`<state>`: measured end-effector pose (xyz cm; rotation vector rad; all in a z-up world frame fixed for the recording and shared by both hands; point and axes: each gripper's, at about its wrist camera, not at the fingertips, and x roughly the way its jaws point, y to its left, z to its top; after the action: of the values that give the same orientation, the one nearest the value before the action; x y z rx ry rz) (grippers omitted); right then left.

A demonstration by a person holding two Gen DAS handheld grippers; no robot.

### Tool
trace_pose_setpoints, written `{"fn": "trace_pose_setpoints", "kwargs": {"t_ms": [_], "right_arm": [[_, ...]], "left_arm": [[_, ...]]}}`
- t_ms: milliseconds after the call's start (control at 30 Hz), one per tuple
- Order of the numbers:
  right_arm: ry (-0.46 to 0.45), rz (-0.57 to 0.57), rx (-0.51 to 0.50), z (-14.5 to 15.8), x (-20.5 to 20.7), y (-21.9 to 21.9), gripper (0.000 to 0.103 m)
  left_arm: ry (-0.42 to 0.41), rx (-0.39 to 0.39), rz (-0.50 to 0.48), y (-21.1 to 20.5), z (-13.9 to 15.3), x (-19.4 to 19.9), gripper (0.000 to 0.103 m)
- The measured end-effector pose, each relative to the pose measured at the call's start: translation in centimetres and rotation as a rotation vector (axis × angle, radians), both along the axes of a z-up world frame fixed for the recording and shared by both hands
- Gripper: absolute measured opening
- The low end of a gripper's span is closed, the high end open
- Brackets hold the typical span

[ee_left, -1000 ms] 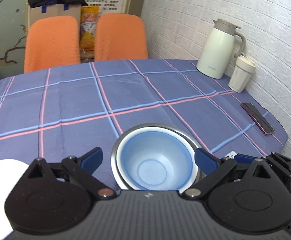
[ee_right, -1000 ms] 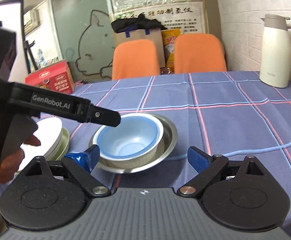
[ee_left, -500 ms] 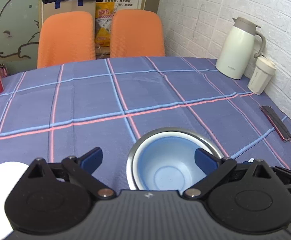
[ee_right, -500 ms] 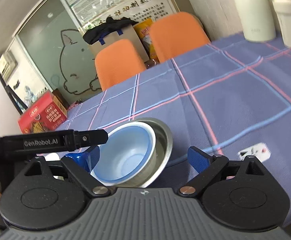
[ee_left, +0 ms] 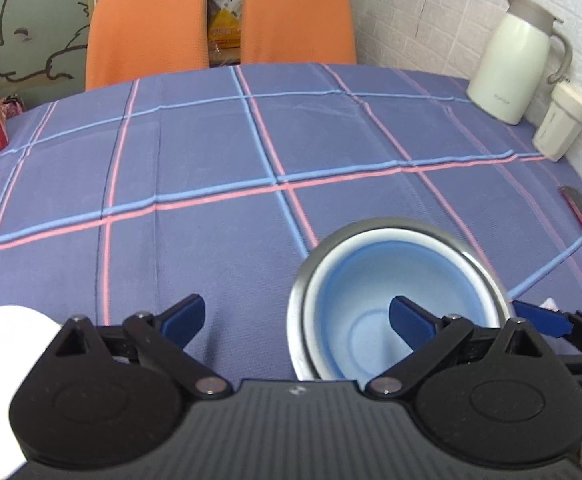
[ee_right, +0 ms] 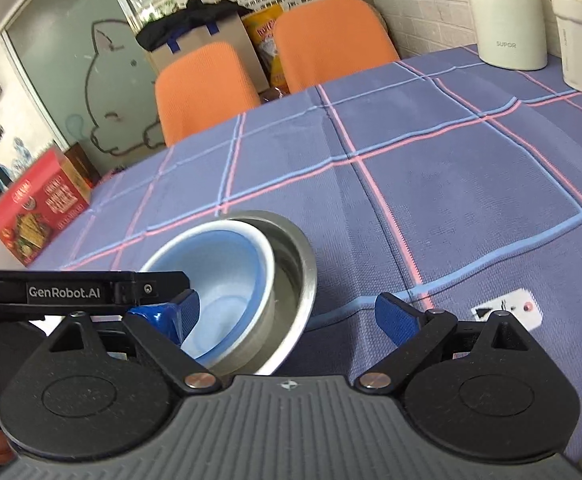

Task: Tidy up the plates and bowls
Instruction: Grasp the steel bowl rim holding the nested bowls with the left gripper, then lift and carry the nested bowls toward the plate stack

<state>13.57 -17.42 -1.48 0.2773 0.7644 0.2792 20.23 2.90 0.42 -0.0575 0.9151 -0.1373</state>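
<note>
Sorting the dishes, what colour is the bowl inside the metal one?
Light blue bowl, white rim; best in the left wrist view.

Blue bowl [ee_left: 391,300] inside steel bowl [ee_left: 467,240], tongs [ee_left: 297,316] spread

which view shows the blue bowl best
The left wrist view: the blue bowl is seen from above, nested in the steel bowl. In the right wrist view it appears tilted, partly hidden by the left gripper.
</note>
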Motion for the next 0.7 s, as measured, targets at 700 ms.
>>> {"fn": "trace_pose_setpoints", "kwargs": {"t_ms": [700], "right_arm": [[-0.028, 0.082, -0.251, -1.5, 1.4, 3.2, 0.087]], "left_arm": [[0.047, 0.034, -0.025, -0.6, -2.4, 2.0, 0.100]]}}
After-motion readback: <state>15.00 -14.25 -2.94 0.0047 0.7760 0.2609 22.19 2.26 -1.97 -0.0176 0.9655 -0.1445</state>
